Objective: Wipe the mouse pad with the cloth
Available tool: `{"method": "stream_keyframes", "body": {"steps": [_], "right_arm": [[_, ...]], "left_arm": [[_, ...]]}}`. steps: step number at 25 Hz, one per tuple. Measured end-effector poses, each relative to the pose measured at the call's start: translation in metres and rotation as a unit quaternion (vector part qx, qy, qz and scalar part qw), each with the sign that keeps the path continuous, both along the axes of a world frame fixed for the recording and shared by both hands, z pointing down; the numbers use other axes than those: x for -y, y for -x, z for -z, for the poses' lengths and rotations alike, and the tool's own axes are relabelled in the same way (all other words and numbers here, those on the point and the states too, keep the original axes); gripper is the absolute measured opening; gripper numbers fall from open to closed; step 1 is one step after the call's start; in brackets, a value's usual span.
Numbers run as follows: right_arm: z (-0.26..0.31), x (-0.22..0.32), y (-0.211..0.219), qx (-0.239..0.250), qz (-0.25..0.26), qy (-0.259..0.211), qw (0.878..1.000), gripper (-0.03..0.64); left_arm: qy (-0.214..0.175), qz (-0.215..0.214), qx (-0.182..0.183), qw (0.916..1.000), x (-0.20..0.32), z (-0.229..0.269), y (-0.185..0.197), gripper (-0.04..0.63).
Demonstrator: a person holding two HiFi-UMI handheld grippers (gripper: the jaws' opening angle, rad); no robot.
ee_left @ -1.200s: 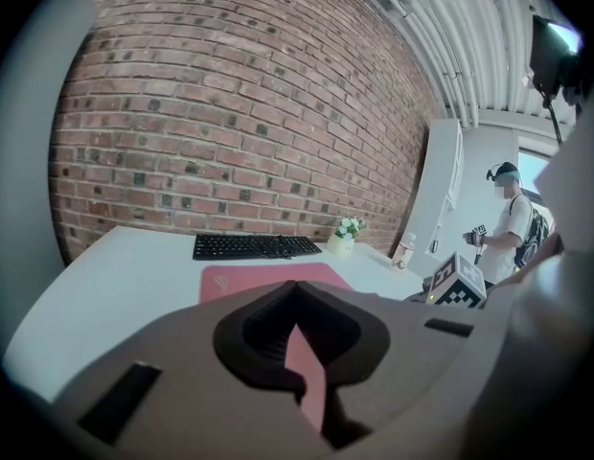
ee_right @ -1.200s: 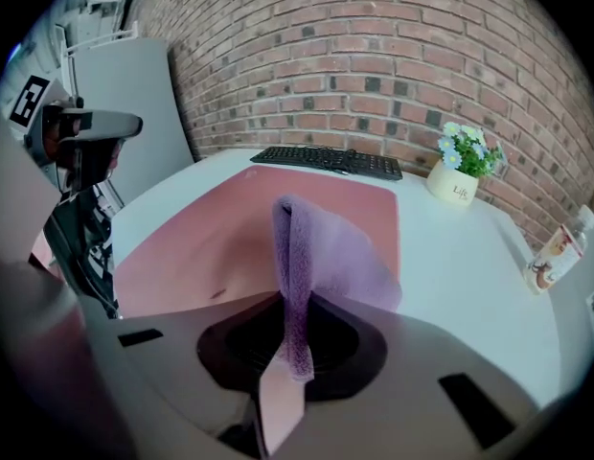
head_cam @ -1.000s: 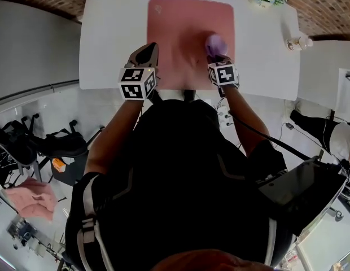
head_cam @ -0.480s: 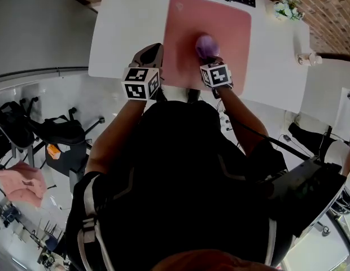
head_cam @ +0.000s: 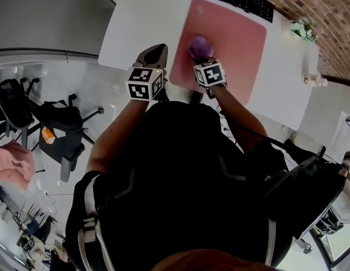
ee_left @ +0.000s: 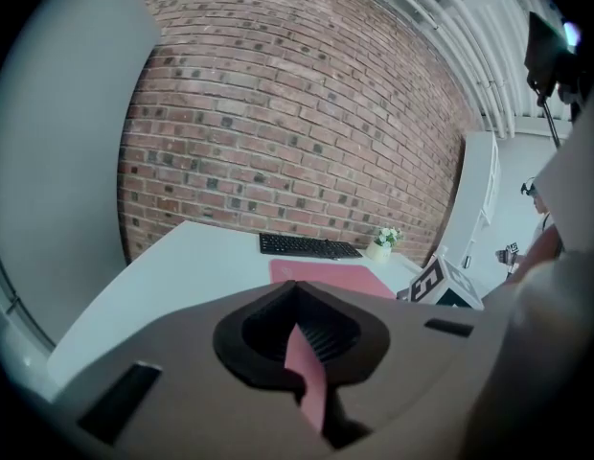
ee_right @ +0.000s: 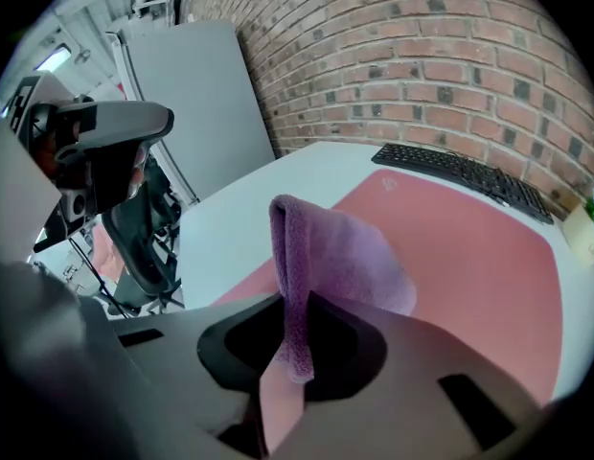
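**Purple cloth [head_cam: 198,45] held over the pink mouse pad [head_cam: 234,35]**

The left gripper [head_cam: 154,51] hangs above the white desk [head_cam: 135,21], just beside the pad's left edge, its fingers closed on nothing. The right gripper [head_cam: 203,60] has its fingers clamped on the bunched cloth, over the pad's near left part.

Reaching forward with both arms. Holding the left gripper [head_cam: 153,54] with jaws together, empty. Pinching the cloth [head_cam: 198,45] in the right gripper [head_cam: 204,58].

Left gripper [ee_left: 297,291], jaws together, empty. White desk [ee_left: 177,268]: pink mouse pad [ee_left: 337,278], black keyboard [ee_left: 309,246] behind it, small flower pot [ee_left: 381,246]. Brick wall [ee_left: 278,132] beyond.
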State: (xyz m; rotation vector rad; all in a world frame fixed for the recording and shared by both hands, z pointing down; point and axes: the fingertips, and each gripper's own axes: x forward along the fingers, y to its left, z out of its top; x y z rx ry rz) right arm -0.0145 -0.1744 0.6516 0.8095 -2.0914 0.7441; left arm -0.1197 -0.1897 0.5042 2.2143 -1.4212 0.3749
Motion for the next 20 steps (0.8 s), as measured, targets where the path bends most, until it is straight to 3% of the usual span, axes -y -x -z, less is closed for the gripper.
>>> {"method": "stream_keyframes", "body": {"steps": [11, 20], "right_arm": [[0.006, 0.008, 0.051, 0.022, 0.035, 0.017, 0.999, 0.058], [0.026, 0.013, 0.08, 0.109, 0.03, 0.023, 0.993, 0.058]], "left_arm": [[0.0, 0.035, 0.003, 0.9994, -0.001, 0.003, 0.025, 0.003], [-0.005, 0.033, 0.003, 0.9994, 0.005, 0.007, 0.026, 0.003]]}}
